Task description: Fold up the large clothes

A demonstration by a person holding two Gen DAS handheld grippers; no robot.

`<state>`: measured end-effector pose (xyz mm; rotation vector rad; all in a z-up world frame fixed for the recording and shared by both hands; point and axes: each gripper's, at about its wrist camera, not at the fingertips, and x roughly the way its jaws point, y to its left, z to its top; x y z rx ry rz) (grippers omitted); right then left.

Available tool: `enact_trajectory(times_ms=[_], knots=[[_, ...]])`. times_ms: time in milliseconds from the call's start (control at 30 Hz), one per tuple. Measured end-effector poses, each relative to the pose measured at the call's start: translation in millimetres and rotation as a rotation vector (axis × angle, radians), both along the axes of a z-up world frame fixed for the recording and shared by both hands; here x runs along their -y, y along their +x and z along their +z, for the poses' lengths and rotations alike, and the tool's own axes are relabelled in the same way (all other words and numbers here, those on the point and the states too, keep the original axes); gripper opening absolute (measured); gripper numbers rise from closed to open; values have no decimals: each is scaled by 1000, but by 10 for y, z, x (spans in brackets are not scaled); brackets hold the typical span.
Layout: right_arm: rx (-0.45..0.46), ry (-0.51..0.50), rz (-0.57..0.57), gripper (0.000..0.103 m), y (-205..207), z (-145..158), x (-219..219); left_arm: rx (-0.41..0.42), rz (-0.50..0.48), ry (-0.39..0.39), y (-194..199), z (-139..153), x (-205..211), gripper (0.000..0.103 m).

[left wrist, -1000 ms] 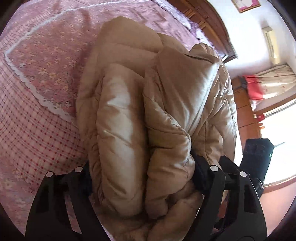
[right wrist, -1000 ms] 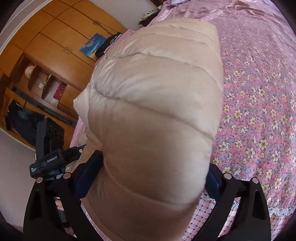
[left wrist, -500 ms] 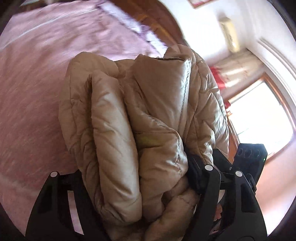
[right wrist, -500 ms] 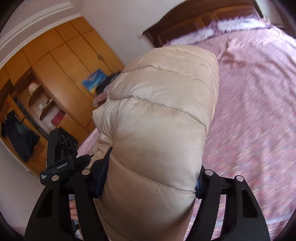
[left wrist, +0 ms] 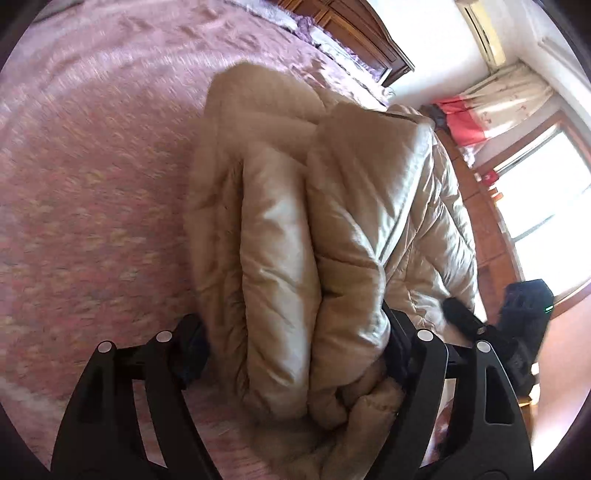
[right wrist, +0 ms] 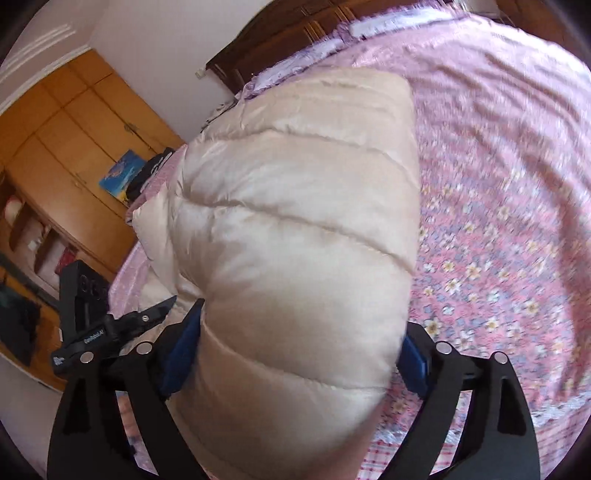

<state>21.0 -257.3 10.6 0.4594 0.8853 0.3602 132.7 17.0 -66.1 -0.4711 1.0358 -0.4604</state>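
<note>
Both the left gripper and right gripper pinch the puffy, quilted beige jacket (glossy, bunched folds) above the pink floral bedspread.

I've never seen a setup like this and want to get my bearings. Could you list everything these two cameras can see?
puffer jacket: one, beige, bundled and gripped between both tongs above the bed
bedspread: one, pink with small flowers, covering the bed
headboard: one, dark wood, at the far end of the bed
wardrobe: one, orange-brown wood, along the wall
curtain: one, white and red, beside the window
air conditioner: one, white, high on the wall
left tongs: one pair, black, shut on the jacket
right tongs: one pair, black with blue pads, shut on the jacket
</note>
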Motion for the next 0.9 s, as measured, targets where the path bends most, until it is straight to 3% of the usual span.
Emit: enact_trajectory(times_ms=[100, 233, 267, 333, 467, 700, 833, 900], knots=[[56, -68, 3, 87, -103, 183, 8, 48, 8, 118, -96, 138, -8, 79], [140, -116, -77, 86, -197, 337, 136, 74, 43, 210, -208, 381, -134, 80], [139, -102, -85, 76, -177, 330, 159, 82, 55, 229, -205, 423, -161, 80], [110, -55, -64, 68, -56, 267, 153, 108, 81, 287, -201, 490, -191, 80], [109, -132, -5, 66, 229, 188, -166, 128, 155, 428, -177, 478, -430, 80], [106, -282, 70, 68, 533, 133, -630, 24, 200, 405, -95, 121, -794, 87], [90, -249, 55, 70, 560, 64, -523, 45, 200, 401, -142, 197, -790, 87], [91, -222, 20, 76, 478, 112, -454, 74, 198, 409, -250, 306, -763, 87]])
